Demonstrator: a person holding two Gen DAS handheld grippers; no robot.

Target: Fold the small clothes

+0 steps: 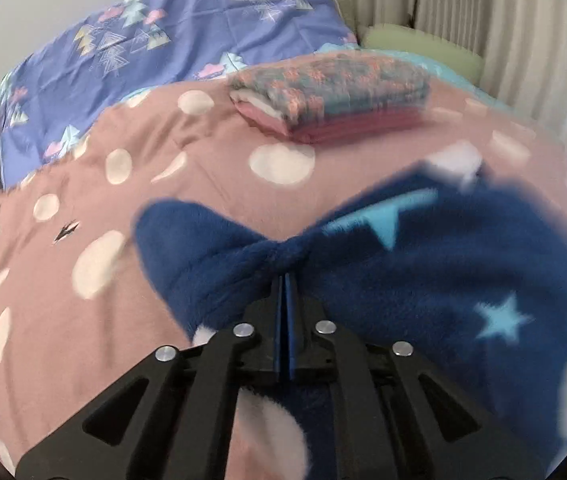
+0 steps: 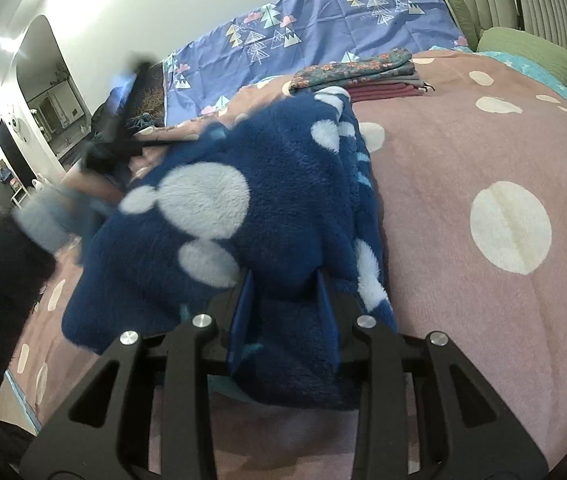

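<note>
A fluffy navy fleece garment (image 1: 435,276) with pale stars and white blobs lies on the pink polka-dot bedspread (image 1: 83,184). My left gripper (image 1: 286,280) is shut on a bunched edge of it, the jaws pressed together. In the right wrist view the same garment (image 2: 243,216) lies folded over on the bedspread (image 2: 483,152). My right gripper (image 2: 285,280) has a thick fold of the fleece between its jaws, which stand apart around it. The left gripper shows blurred at the far left (image 2: 119,120).
A stack of folded clothes (image 1: 335,92) with a floral piece on top sits further up the bed; it also shows in the right wrist view (image 2: 363,72). A purple tree-print sheet (image 1: 187,40), a green pillow (image 2: 527,48) and a padded headboard (image 1: 503,20) lie behind.
</note>
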